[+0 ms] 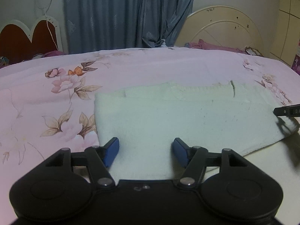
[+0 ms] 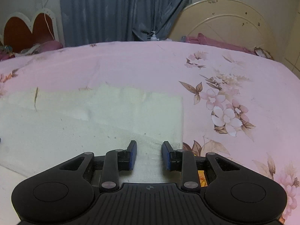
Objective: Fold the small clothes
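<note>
- The left gripper (image 1: 146, 150) has its blue-padded fingers (image 1: 112, 151) standing wide apart above the white towel (image 1: 168, 120), with only flat cloth in the gap and no pad pressing on it.
- The right gripper (image 2: 149, 154) has its fingers (image 2: 132, 154) closer together but parted; a ridge of the towel's (image 2: 84, 127) near right corner lies between them, and I cannot tell whether the pads touch it.
- Only the left wrist view shows the towel's left edge, and, at the towel's far right, a black tip of the other gripper (image 1: 286, 110) casting a shadow on the cloth.
- Only the right wrist view shows the towel's straight right edge and the fold step running across it.
- The towel lies folded on the bed (image 1: 46, 101), which is covered in a pink floral sheet (image 2: 234, 93).
- Beyond the towel, both views show a blue curtain (image 1: 121, 15), a cream headboard (image 2: 225, 18) and a small pump bottle (image 2: 153, 36).
</note>
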Motion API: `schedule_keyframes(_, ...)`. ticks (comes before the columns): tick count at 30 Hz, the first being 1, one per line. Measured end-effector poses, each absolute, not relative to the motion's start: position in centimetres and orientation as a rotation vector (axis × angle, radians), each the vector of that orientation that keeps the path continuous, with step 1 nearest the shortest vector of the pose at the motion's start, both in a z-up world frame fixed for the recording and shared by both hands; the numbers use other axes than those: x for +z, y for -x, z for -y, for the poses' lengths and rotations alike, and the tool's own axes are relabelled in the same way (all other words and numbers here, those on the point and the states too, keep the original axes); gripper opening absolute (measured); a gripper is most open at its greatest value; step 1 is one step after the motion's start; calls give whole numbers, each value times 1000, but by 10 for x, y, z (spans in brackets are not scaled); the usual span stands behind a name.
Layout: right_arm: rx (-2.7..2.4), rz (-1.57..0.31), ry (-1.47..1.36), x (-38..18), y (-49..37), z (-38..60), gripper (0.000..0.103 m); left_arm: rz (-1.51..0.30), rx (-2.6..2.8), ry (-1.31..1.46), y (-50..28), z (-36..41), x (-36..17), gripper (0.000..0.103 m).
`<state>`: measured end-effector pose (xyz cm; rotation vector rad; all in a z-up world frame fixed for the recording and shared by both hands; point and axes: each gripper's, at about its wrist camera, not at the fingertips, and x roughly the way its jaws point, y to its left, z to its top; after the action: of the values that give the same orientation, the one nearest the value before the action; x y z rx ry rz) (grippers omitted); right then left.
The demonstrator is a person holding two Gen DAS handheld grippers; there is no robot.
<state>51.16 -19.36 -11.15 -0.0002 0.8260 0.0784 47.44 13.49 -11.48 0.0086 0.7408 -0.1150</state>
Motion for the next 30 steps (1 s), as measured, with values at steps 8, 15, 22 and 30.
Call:
schedule_keyframes(8, 73, -826, 41, -109, -492, 189, 29, -737, -121, -9, -475, -136, -116, 64)
schedule_keyframes(15, 45, -835, 80, -120, -492, 186, 29, -735, -131, -37, -473, -136, -116, 64)
schedule_keyframes(22, 50, -846, 121, -119, -492, 182, 29, -734, -138, -50, -471, -136, -116, 65)
schedule_keyframes(30, 59, -888, 122, -115, -499, 185, 30, -797, -129, -78, -474, -134, -107, 74)
